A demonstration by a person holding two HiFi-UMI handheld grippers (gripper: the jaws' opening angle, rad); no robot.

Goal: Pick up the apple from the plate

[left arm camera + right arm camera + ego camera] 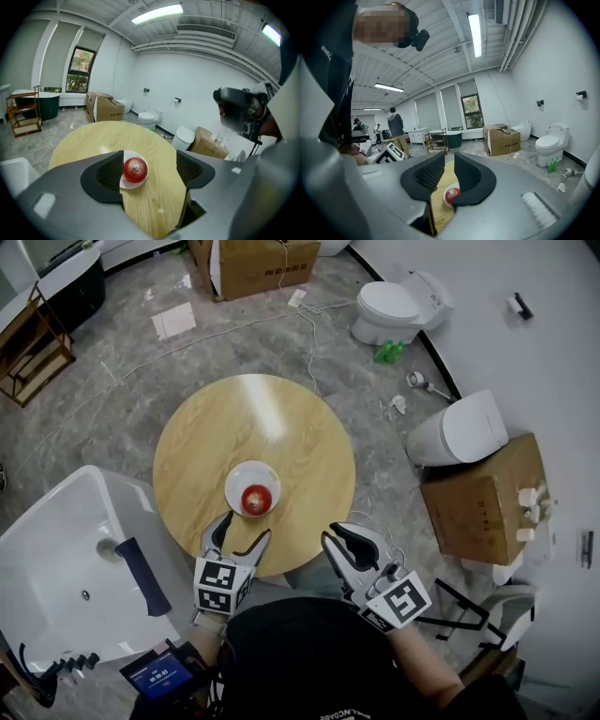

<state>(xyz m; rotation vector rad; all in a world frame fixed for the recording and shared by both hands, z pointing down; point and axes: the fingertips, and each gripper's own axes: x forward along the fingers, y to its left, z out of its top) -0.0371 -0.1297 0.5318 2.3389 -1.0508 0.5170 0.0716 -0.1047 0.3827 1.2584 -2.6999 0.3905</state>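
- Looking down on a round wooden table (281, 427), bare apart from one dish.
- Finding a white plate (234, 482) on the table, toward its near edge, holding a single red apple (256, 499) at its middle and nothing else.
- Holding the left gripper (246, 527) over the table's near edge, just short of the plate, with jaws spread wide and touching neither plate nor apple.
- Framing the apple between those jaws in the left gripper view, ahead of the pads and clear of them.
- Holding the right gripper (337, 536) at the table's near edge too, right of the plate, with jaws drawn close to a narrow gap and gripping nothing.
- Noting a white basin (56, 549) on the floor left of the table, with a dark blue object (142, 576) lying partly inside it, against its rim.
- Noting a cardboard box (483, 493) right of the table, closed, with small white items on top.
- Noting a second cardboard box (267, 263) beyond the table's far side, contents not showing.
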